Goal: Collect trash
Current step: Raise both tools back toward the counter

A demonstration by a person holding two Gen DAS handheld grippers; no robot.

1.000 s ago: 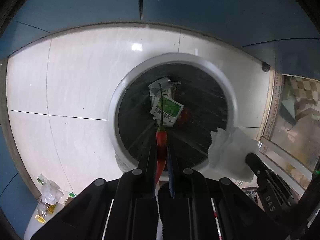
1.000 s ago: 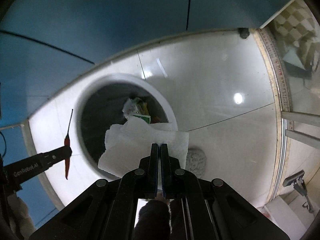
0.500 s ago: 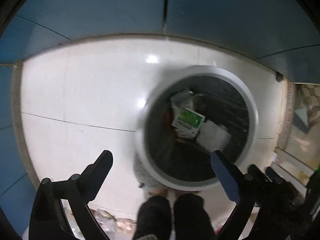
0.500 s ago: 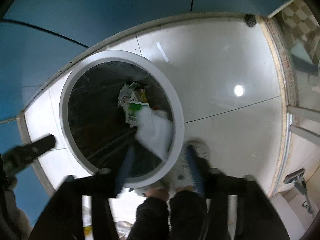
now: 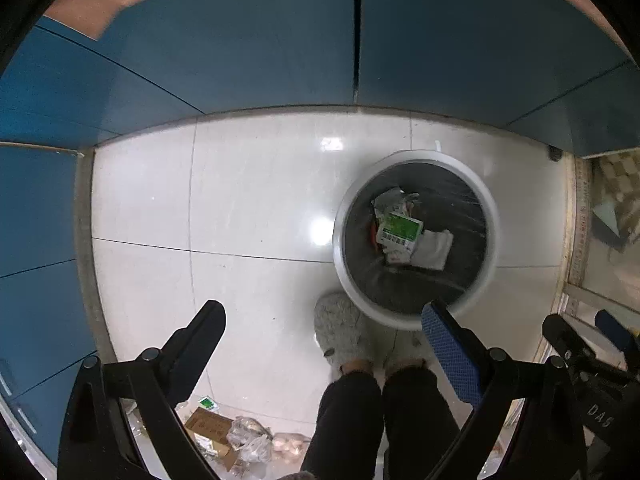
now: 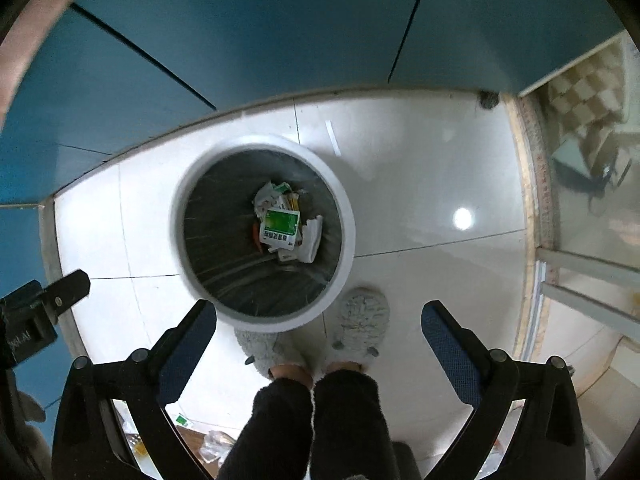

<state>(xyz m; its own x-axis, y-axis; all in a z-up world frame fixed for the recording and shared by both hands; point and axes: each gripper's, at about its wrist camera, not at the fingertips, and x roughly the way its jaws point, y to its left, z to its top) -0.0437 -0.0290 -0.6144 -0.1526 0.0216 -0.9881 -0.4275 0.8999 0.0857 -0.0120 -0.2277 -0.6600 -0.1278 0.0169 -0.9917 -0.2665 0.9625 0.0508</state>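
Both my grippers, left gripper (image 5: 324, 332) and right gripper (image 6: 320, 320), hang spread and empty. More trash (image 5: 224, 436) lies on the floor below-left, behind my legs (left is nearer); the bin (image 6: 348, 236) is ahead.

The left gripper (image 5: 322, 330) hung with its jaws spread wide and nothing between them, its fingers (image 5: 450, 354) reaching up from the lower corners of the frame. The right gripper (image 6: 318, 330) was likewise agape and empty. Dark-trousered legs (image 6: 316, 420) in grey slippers (image 6: 362, 322) stood at bottom centre.
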